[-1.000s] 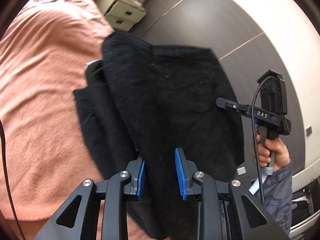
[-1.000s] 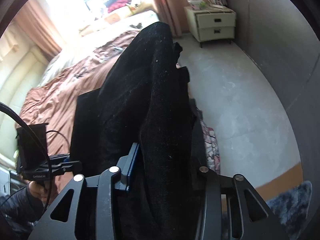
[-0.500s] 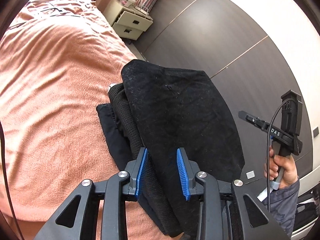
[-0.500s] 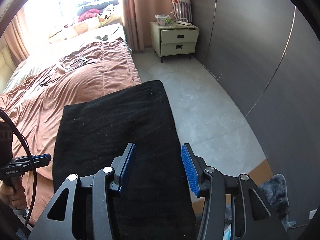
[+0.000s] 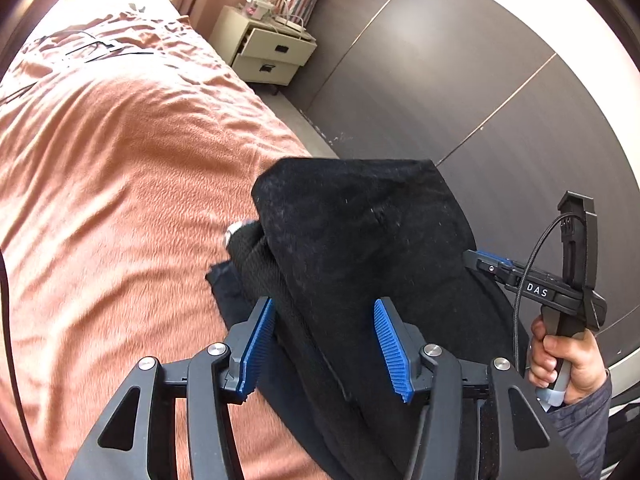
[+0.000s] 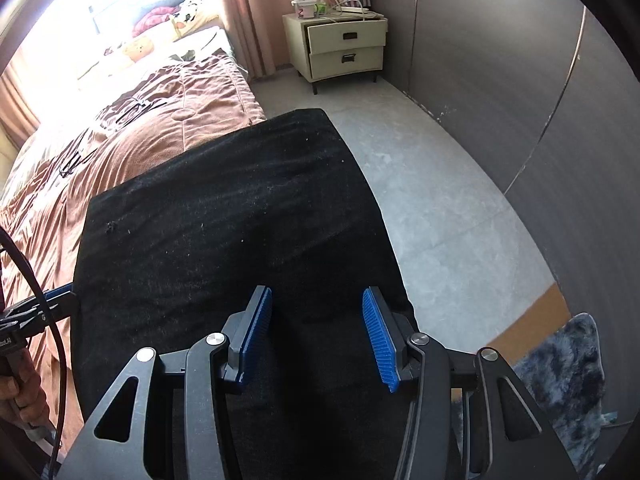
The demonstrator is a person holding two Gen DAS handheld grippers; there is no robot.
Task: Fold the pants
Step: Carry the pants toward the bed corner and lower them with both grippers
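Note:
The black pants (image 6: 240,220) lie folded in a flat stack on the pink bedspread (image 5: 120,184), at the bed's edge by the floor. Seen from the left wrist, the pants (image 5: 360,240) show a ribbed waistband sticking out under the top layer. My left gripper (image 5: 326,344) hovers over the near end of the stack. Its jaws are opening, and the blue pads (image 5: 260,344) stand clear of the cloth beneath them. My right gripper (image 6: 316,332) is open above the pants' near right part, with nothing pinched. Each view catches the other gripper at its side: right gripper (image 5: 480,260), left gripper (image 6: 60,296).
A cream nightstand (image 6: 340,48) with two drawers stands by the dark grey wall panels (image 5: 460,80). Grey floor (image 6: 440,200) runs along the bed's right side. A blue-grey rug (image 6: 568,392) lies at the lower right. Thin black cords (image 6: 128,108) lie further up the bed.
The pants went from hanging in both grippers to lying flat and folded. The right gripper let go first; the left jaws have now spread off the cloth. Both grippers drew back.

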